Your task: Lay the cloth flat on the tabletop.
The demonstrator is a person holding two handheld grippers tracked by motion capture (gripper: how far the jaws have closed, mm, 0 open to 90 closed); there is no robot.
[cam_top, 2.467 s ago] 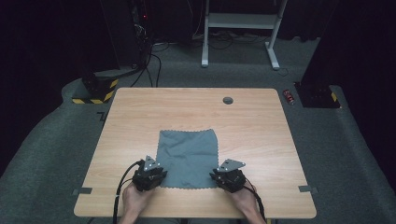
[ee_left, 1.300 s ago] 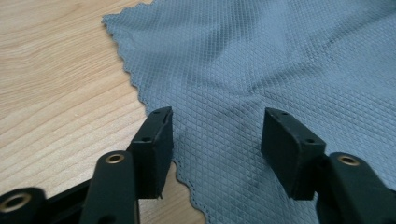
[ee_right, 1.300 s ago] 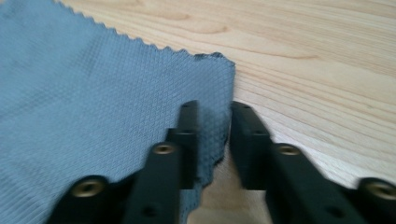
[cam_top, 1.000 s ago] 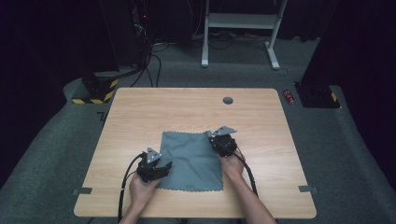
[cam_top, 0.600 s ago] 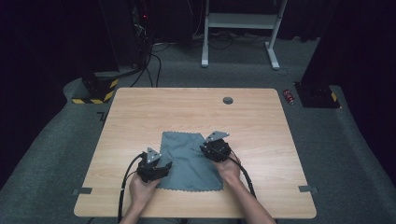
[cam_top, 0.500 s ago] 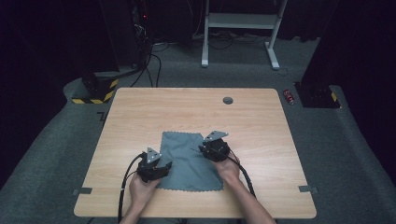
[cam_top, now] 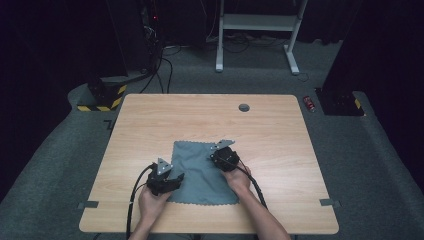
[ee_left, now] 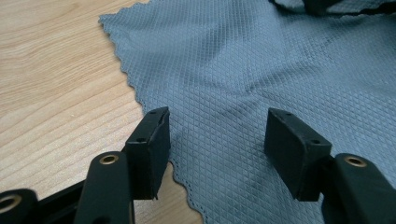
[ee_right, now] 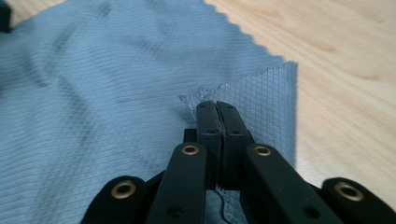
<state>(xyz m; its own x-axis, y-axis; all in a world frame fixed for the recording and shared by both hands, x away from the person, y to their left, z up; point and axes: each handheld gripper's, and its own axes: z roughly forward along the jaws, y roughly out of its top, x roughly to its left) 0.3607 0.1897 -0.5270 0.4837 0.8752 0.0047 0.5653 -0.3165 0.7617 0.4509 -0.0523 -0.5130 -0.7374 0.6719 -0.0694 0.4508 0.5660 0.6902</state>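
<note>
Left gripper view cuts the left gripper (ee_left: 215,140) off at the bottom edge, jaws standing wide apart over the grey microfibre cloth (ee_left: 261,74), pads clear of the fabric, nothing clasped. Dark shape at the top right of that view, too cropped to identify. Right gripper view: right gripper (ee_right: 217,112) clenched, jaws having just been closing, a turned-over corner of the cloth (ee_right: 116,93) pinched between the pads, the pinched edge itself hidden in the seam between them. High view: both grippers small and dark, jaw state unreadable there; left gripper (cam_top: 172,180) at the cloth's near left edge, right gripper (cam_top: 216,155) at its far right part, forearms entering from the bottom. Cloth (cam_top: 200,172) lying on the near middle of the wooden table (cam_top: 200,115), roughly square, grey-blue, woven in a fine diamond grid, edges cut in small zigzags, mostly flat with shallow creases, one corner folded back to show a paler, more open-looking underside.
</note>
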